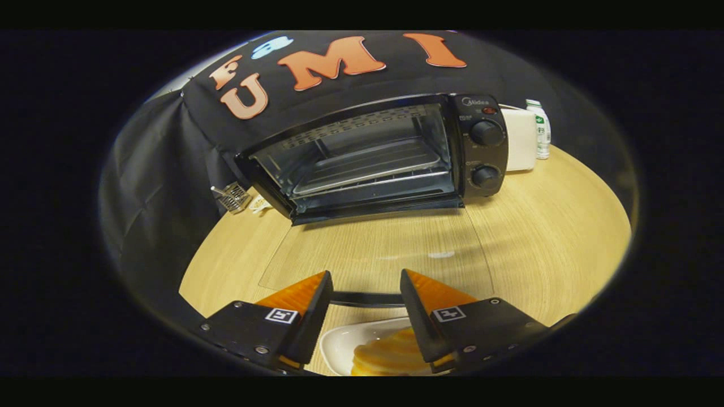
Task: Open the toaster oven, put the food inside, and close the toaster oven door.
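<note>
The gripper (365,282) is hovering with its fingers spread apart, gripping nothing, above a white plate (339,345) of yellow food (384,356), while beyond them the toaster oven (373,155) is standing open, its glass door (373,251) lying flat on the wooden table (554,237).

Black toaster oven (367,155) – pale wood-grain table (543,243) – yellow food (387,356).

The black toaster oven (373,155) stands at the far side of the table (537,237), its glass door (376,254) folded down flat and open, wire rack bare inside. The yellow food (387,353) sits on a white dish (339,345), near, below the hand-held gripper (366,288), whose fingers are spread apart.
</note>
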`<state>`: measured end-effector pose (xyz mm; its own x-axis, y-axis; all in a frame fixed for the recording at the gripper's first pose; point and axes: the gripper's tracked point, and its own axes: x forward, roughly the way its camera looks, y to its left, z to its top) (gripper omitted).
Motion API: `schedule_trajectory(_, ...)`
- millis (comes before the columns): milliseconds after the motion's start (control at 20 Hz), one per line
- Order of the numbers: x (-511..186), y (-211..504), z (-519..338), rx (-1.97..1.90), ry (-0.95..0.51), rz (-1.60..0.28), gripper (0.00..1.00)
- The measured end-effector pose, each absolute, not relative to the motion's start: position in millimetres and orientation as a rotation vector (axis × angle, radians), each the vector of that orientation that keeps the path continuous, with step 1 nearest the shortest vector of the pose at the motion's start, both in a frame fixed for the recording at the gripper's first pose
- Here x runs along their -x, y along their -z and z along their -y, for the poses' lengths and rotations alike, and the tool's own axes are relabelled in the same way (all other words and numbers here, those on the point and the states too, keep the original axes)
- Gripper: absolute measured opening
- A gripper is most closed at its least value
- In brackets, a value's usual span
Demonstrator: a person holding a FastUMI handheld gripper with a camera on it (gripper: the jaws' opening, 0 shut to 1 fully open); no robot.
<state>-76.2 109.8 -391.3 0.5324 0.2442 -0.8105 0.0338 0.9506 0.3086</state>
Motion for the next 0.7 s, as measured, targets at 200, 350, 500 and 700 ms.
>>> schedule_trajectory(200, 92, 361, -92, -0.231, -0.060, -0.926, 0.81)
schedule_trajectory(350, 124, 343, -103, -0.167, -0.062, -0.904, 0.92)
schedule_trajectory(500, 159, 339, -99, -0.097, -0.027, -0.895, 0.96)
schedule_trajectory(700, 195, 351, -93, -0.080, 0.026, -0.940, 0.97)
